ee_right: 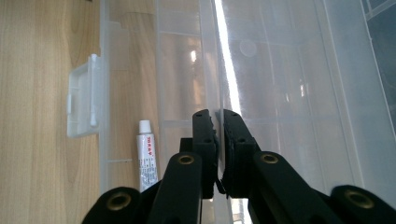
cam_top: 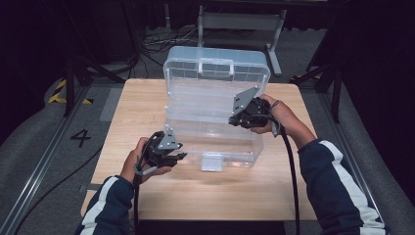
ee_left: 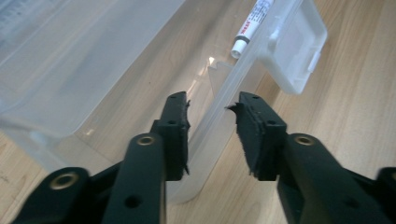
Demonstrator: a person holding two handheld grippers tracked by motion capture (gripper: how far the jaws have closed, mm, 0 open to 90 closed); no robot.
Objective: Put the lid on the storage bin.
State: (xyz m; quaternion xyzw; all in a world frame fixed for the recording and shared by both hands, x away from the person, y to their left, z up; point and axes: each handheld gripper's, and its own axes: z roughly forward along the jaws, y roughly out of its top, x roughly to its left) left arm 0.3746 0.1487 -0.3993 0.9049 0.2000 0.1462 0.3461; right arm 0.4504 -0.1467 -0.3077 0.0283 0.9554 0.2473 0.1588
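We see a glossy clear plastic box on a matt pale wood tabletop; matt black gripper pads look rough-edged.

A light wooden table carries one open, clear plastic storage box.

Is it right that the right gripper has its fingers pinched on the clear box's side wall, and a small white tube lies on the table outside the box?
Not quite. The tube lies inside the clear box, as the right gripper view shows. The right gripper does pinch the wall.
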